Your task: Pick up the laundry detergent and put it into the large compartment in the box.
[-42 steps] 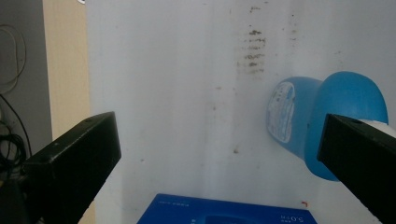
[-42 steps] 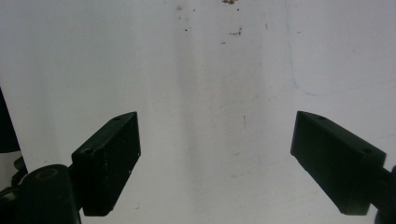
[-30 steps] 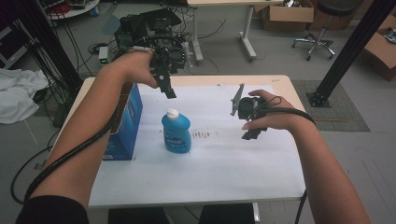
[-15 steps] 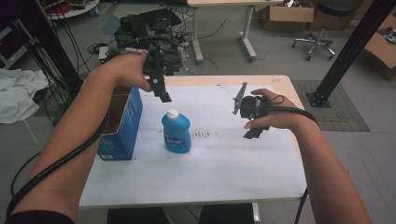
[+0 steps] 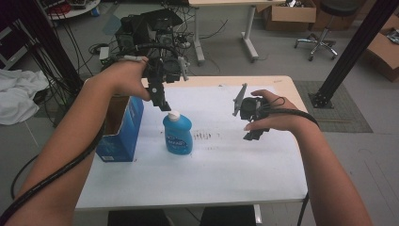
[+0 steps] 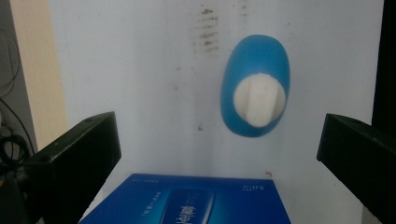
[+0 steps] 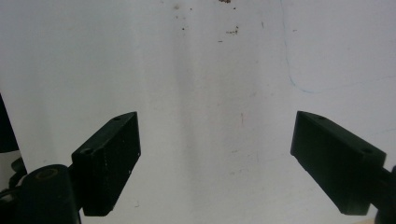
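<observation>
the left gripper (image 5: 162,101), jaws spread wide, hangs above the white cap of the blue bottle (image 5: 178,133) standing near the worktop's (image 5: 235,179) middle, seemingly lining up to descend and pinch it, while the right gripper (image 5: 241,101) waits spread.

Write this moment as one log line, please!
left gripper: open, above blue bottle | right gripper: open, empty | box: beside bottle

Blue box (image 5: 118,134) upright at bench (image 5: 211,188) 9 o'clock edge; dark smudges (image 5: 204,136) mid-bench. Floor: white cloth (image 5: 16,96) at 9, cardboard box (image 5: 287,14) and office chair (image 5: 324,37) at 1.
</observation>
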{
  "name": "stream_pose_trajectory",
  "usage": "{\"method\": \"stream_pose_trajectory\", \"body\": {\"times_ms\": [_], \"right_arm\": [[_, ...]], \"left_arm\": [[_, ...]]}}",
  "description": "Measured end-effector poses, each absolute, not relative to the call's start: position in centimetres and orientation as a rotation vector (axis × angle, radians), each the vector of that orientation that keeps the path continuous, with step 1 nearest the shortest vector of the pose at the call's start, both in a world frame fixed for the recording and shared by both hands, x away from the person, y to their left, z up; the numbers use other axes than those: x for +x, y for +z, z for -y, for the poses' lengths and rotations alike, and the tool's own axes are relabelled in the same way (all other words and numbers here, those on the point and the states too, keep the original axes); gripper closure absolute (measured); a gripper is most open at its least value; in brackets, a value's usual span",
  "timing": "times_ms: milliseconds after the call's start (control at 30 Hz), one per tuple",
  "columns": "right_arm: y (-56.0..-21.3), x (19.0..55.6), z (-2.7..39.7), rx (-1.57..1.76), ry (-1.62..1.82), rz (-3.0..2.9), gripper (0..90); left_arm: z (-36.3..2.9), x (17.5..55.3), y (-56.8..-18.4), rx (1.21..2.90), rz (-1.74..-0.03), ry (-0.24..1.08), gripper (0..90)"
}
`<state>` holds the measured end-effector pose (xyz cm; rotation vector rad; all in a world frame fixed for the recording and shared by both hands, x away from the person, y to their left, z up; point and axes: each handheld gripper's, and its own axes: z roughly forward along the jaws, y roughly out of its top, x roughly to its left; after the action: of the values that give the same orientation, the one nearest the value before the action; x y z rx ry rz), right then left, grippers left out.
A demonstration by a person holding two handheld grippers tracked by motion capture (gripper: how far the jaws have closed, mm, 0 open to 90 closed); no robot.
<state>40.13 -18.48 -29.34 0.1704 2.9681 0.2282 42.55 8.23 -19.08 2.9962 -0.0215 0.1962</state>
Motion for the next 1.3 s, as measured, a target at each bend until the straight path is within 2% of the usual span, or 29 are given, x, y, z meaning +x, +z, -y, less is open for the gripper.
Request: {"method": "stream_pose_trajectory", "body": {"times_ms": [1300], "right_arm": [[-30.2, 39.7, 17.8, 0.143, 0.244, -2.97, 16.0]], "left_arm": [[-6.9, 41.9, -25.9, 3.015, 0.097, 0.032, 0.1]]}}
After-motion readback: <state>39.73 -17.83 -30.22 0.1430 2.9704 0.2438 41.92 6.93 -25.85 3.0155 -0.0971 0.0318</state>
